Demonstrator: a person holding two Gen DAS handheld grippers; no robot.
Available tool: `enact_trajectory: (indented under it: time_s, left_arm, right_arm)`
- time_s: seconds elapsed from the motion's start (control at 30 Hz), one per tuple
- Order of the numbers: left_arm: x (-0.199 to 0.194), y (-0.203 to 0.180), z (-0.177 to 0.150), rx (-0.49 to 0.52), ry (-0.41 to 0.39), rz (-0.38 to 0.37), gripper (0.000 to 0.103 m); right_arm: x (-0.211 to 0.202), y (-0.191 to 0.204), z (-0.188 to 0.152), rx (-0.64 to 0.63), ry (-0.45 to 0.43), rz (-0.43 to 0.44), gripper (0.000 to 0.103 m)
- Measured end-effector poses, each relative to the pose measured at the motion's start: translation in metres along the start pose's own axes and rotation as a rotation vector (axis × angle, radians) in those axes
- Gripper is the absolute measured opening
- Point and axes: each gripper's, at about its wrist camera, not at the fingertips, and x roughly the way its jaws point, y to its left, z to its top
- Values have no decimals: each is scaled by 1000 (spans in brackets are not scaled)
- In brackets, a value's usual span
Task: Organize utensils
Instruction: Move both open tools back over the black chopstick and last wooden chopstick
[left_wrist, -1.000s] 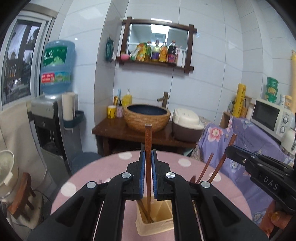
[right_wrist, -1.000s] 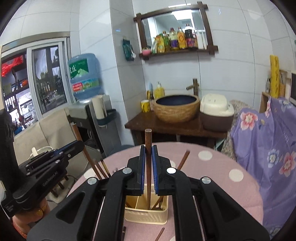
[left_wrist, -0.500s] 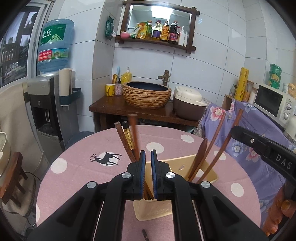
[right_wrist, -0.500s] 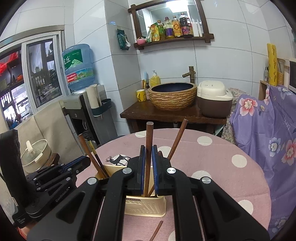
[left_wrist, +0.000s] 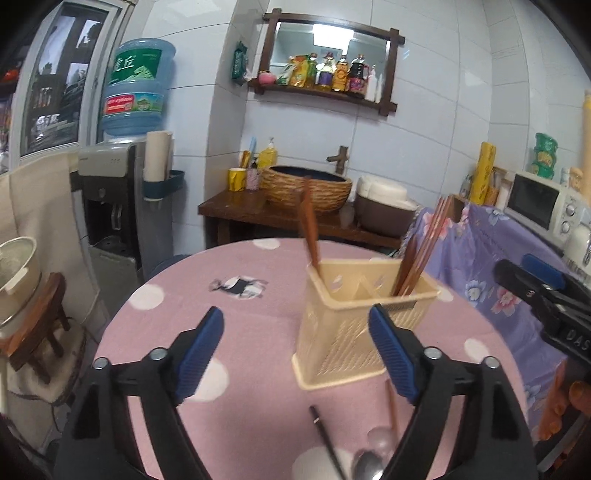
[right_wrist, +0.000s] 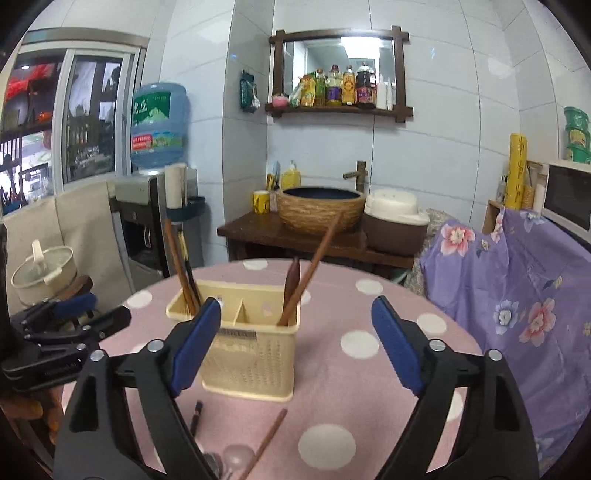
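A cream plastic utensil holder (left_wrist: 354, 325) (right_wrist: 240, 339) stands on the round pink polka-dot table (left_wrist: 240, 369) (right_wrist: 362, 369). Brown chopsticks (left_wrist: 310, 229) (right_wrist: 177, 266) lean in its left compartment, and more chopsticks (left_wrist: 424, 247) (right_wrist: 314, 266) in its right one. My left gripper (left_wrist: 295, 350) is open and empty, just in front of the holder. My right gripper (right_wrist: 295, 347) is open and empty, also in front of it. On the table near me lie a dark chopstick (left_wrist: 325, 439) (right_wrist: 195, 417), a brown chopstick (right_wrist: 269, 439) and a spoon (left_wrist: 369, 465).
A purple floral cloth (right_wrist: 517, 295) covers furniture to the right, with a microwave (left_wrist: 539, 203) behind. A wooden stand with a woven basin (right_wrist: 321, 210) and rice cooker (right_wrist: 395, 221) sits behind the table. A water dispenser (left_wrist: 118, 184) and a pot (right_wrist: 40, 269) stand at left.
Both grippers opened and let go of their chopsticks, which now rest in the holder. Both grippers pulled back and up from the holder.
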Motion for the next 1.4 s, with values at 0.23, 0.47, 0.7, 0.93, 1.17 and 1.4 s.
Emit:
enact_trajectory:
  time_s: [0.23,0.47,0.7,0.93,1.17,1.4]
  left_arm:
    - [5,26,-53,-29,126,91,90]
    - [-1,37,-92,-54,212,123,92]
    - [-8,34,-113,-22,250,159,92]
    - [-7,26,-126,20,290,151,92]
    - [-8,20,-125,33,285,143,92]
    - [-7,15,-125,37,289,140,92]
  right_arm:
    - [10,-1,-62,11,191,-41,86]
    - [18,11,-119,15,358,-35,87]
    - [18,26,-157,2,457,-47,89]
    - [14,33,-173,9,505,-35,89]
    - [20,46,-181,-24,552,-43,89]
    - [18,43,-181,-38,571,-62,89]
